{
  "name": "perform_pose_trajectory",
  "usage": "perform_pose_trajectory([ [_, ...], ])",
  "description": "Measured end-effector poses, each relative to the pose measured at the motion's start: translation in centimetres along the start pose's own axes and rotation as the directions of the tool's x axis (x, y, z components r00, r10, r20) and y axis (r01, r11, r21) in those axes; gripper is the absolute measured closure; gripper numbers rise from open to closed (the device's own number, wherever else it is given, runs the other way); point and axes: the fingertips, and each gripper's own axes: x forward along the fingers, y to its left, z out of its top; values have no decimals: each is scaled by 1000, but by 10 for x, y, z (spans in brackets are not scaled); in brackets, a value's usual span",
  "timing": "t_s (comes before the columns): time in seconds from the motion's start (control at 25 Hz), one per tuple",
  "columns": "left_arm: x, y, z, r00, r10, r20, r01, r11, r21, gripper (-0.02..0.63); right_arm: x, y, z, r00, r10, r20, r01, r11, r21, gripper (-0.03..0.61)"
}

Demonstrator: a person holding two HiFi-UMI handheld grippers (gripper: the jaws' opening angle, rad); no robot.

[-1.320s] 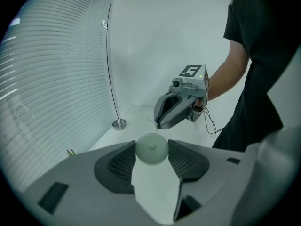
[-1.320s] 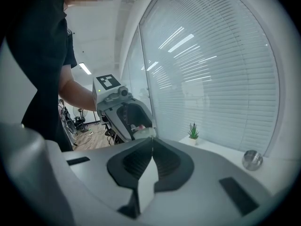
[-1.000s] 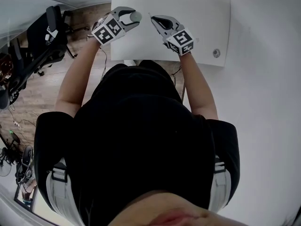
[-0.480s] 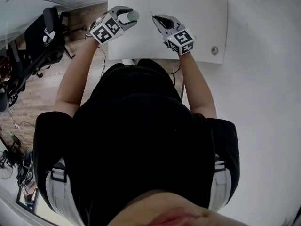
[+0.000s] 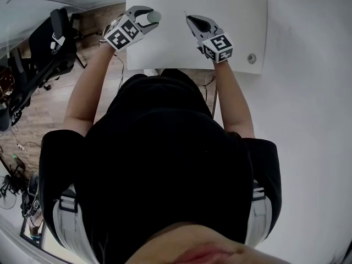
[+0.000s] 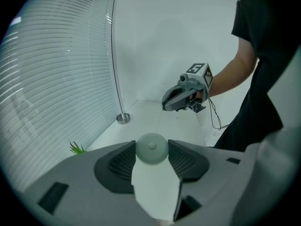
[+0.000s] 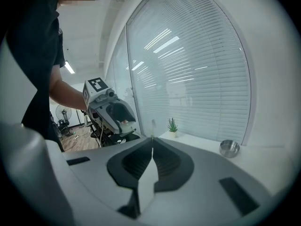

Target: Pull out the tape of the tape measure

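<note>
Right gripper (image 5: 190,18) has shifted sideways, away from the left gripper (image 5: 152,18), so the gap between the two tips is wider than a second ago. Left gripper has not moved.

Left gripper: jaws part-way apart and clamped on the small round pale grey-green tape measure case (image 6: 152,149), pads pressing on both its sides. Case sits right at the jaw tips, held above the white table (image 5: 236,37).

Right gripper: jaws closed together, pinching something thin. A narrow pale tape end (image 7: 152,126) pokes out just past its tips. In the left gripper view a faint line seems to run from the case toward the right gripper; the strip is too thin to trace with certainty in the head view.

Key relation: the case lies straight across from the right gripper's tips, on its left-hand side, and the two grippers point roughly at each other. The tape's long axis follows the line joining the two tips, running side to side over the table edge nearest the person. The right gripper is the one on the free end; the left only anchors the case.

Judgement: pull is under way but short. More tape needs the right gripper carried further from the case along that same line, with the left staying put.
</note>
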Motion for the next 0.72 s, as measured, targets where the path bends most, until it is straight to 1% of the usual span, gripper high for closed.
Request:
perform_pose_trajectory([
  [0.36,-1,7,2,1000,6,5,-6,1000,1,387,-8,-13,-2,1000,-26,-6,26,1000,4,569],
  [0.72,-1,12,-5,1000,19,-7,-19,1000,-10,387,-17,-30,-10,998,-66,-15,66,998,8,569],
])
